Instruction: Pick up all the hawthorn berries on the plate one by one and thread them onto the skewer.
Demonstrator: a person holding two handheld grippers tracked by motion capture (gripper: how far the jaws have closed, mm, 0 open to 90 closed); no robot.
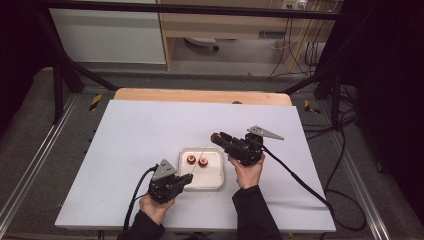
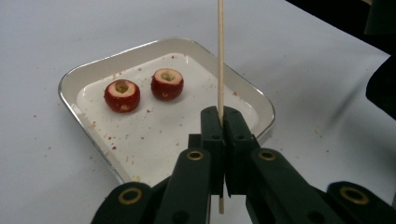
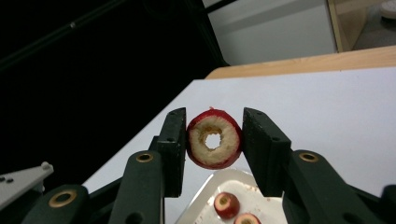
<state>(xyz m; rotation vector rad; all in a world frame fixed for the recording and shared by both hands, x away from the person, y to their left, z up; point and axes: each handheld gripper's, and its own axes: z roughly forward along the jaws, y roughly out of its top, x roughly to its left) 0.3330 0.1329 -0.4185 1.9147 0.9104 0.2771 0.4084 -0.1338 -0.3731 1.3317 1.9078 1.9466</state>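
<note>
Left gripper (image 2: 223,135) clamped tight on one thin wooden skewer (image 2: 220,56), held upright just off the near left corner of the tray (image 2: 84,126). Right gripper (image 3: 214,142) part open, pads pressed on one cored red fruit (image 3: 214,138), lifted beyond the tray's far right corner. Two more cored fruits (image 2: 122,95) (image 2: 166,84) side by side in the tray's far half, apparently not touching. Tray near the middle of the white table (image 1: 135,130).
</note>
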